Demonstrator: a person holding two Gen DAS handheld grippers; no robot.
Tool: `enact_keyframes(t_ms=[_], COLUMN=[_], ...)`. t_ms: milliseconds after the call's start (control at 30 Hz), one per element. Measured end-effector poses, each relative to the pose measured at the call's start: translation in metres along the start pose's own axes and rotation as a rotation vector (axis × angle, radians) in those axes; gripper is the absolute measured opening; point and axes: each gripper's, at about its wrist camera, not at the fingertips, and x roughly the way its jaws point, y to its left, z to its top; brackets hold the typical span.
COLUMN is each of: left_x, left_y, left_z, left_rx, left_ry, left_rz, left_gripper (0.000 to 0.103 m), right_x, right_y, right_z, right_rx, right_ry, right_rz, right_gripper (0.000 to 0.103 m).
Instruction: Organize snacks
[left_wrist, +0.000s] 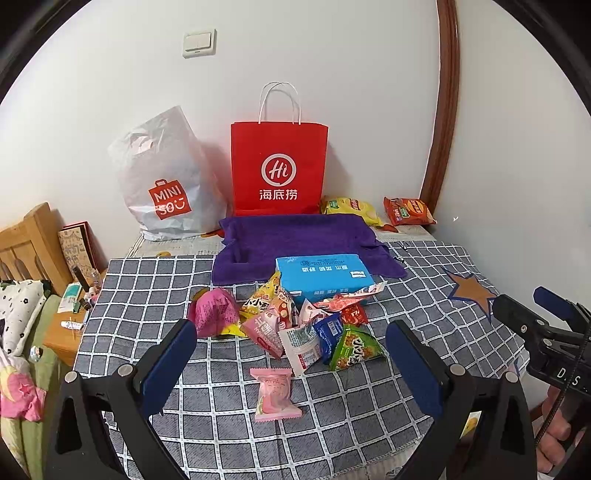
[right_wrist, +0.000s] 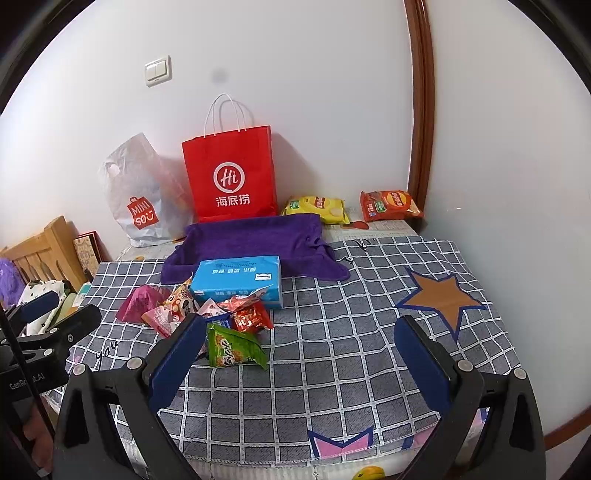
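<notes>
Looking along the left gripper (left_wrist: 291, 363), jaws spread wide and holding nothing, the left wrist view shows a worktop under a grey checked cloth (left_wrist: 155, 291). A pile of snack packets (left_wrist: 295, 321) lies just in front of a blue tissue box (left_wrist: 325, 277), which sits on the near edge of a purple towel (left_wrist: 295, 236). One pink packet (left_wrist: 275, 393) lies apart, nearest the jaws. A red paper bag (left_wrist: 279, 168) and a white plastic bag (left_wrist: 166, 177) stand against the wall; yellow (left_wrist: 351, 208) and red (left_wrist: 408, 211) crisp bags lie beside them. The right gripper (left_wrist: 535, 317) enters at the frame edge.

From the right wrist view, the right gripper (right_wrist: 299, 363) is likewise spread and empty, hovering over bare cloth; a green packet (right_wrist: 234, 349) lies just beside its left finger, partly hiding the pile.

Likely risks (judged, not observed): the packets overlap, so closing on one may drag or scatter its neighbours; smooth, puffy wrappers may slip from the pads; the loose cloth may bunch if a finger scrapes it.
</notes>
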Motion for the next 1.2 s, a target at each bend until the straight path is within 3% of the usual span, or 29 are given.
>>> enact_keyframes(t_ms=[1200], left_x=[0.0032], left_y=[-0.0048], left_z=[-0.0004], left_rx=[0.001], left_ry=[0.002], left_rz=[-0.037], left_gripper=[0.103], right_x=[-0.0011], right_y=[0.0062], right_z=[-0.0014], right_rx=[-0.007], right_ry=[-0.028], right_rz=[0.028], right_gripper=[0.101])
